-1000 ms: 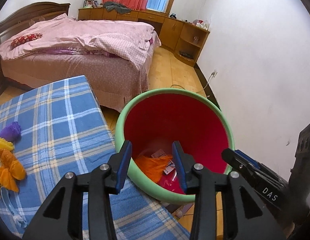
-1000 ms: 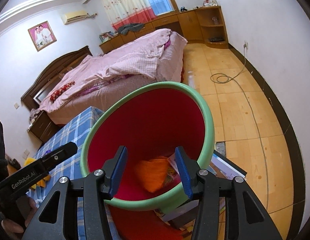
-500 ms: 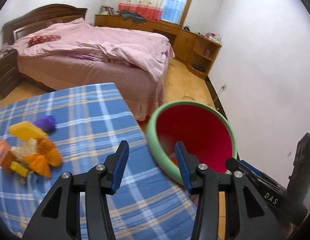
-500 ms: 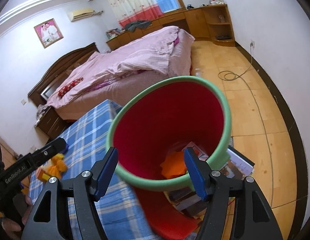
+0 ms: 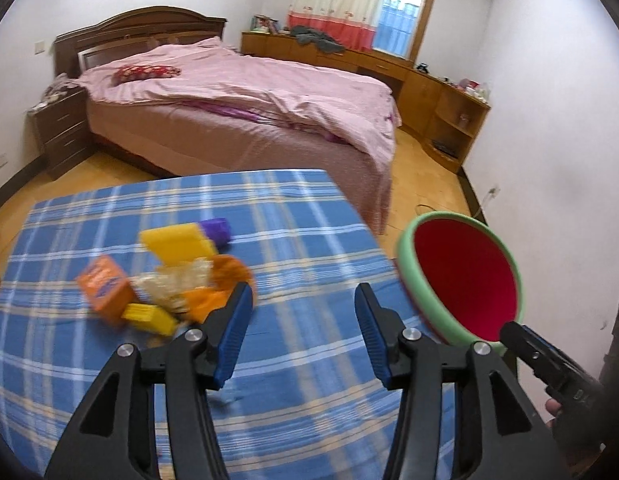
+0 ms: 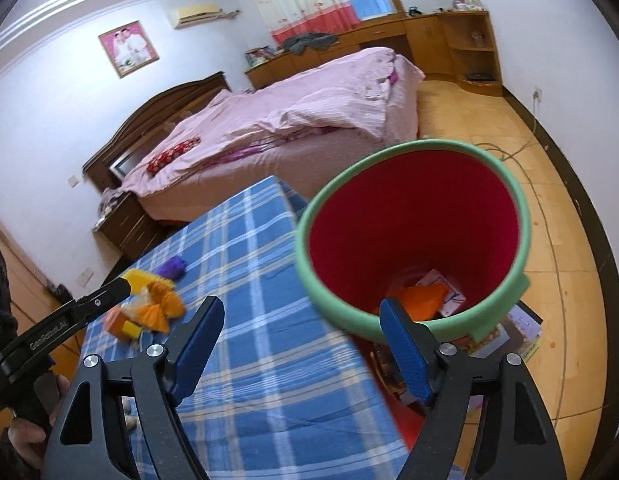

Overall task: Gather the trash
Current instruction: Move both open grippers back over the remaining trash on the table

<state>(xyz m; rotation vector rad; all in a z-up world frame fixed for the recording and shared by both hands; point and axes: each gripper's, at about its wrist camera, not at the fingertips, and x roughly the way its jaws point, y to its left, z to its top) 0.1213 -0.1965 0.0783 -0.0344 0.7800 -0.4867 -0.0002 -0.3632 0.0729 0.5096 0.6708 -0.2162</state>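
Spreading, both empty: left claw (image 5: pixel 301 330) over checked cloth (image 5: pixel 293 240); right claw (image 6: pixel 301 344) beside round red bin (image 6: pixel 413 240).

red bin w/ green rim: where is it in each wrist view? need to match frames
Left wrist: the red bin sits at the right edge, right of the checked blue tablecloth, only its mouth in view.
Right wrist: the bin fills the centre right, with orange trash at its bottom.
Shared landmark: the pile of trash on the cloth, left of the bin in both views.
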